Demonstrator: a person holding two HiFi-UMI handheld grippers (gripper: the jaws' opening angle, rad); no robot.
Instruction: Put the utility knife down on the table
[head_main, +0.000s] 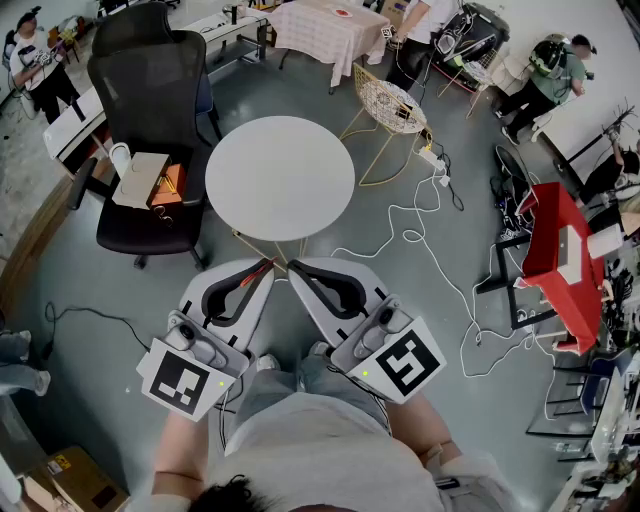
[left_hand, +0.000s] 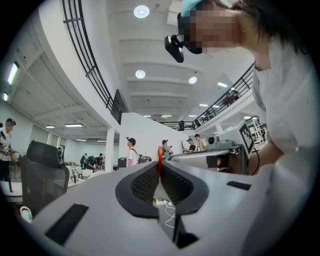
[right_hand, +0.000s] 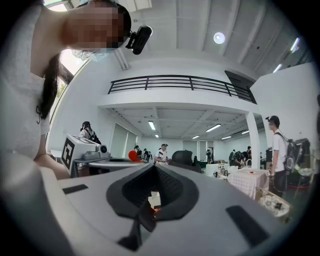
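near the person's body, the left gripper (head_main: 268, 267) pinches a thin red utility knife (head_main: 256, 273) at its jaw tips. at its 3 o'clock, the right gripper (head_main: 292, 272) is pressed together, empty. the knife looks light, stiff and slippery, best held mid-handle. the round white table (head_main: 280, 180) stands bare at 12 o'clock.

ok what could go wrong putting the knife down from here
The utility knife is a thin sliver in the left gripper and might slip. Both grippers hang over the floor, short of the round table; releasing now would drop it. The shut right gripper sits close and could knock it.
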